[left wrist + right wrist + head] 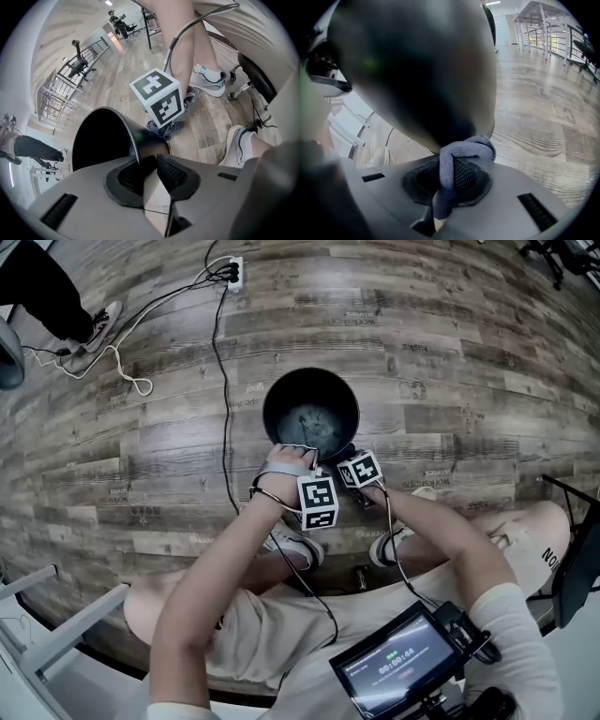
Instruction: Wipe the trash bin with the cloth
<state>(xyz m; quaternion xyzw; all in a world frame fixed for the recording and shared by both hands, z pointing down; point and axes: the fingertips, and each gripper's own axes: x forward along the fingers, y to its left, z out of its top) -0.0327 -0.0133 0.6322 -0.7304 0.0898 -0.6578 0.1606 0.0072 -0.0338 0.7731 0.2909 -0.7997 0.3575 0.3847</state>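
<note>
Cloth is clamped by right gripper (right against trash bin wall); rim is pinched by left gripper.

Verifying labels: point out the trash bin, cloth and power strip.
trash bin (pixel 314 385), head view, inner wall.
cloth (pixel 471 146), right gripper view, bunched fold above jaws.
power strip (pixel 234 271), head view, white body.

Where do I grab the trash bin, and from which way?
Grab the trash bin by its thin rim, from above: one jaw inside, one outside. It stands upright and open, and looks too wide to span. The left gripper grips it so.
</note>
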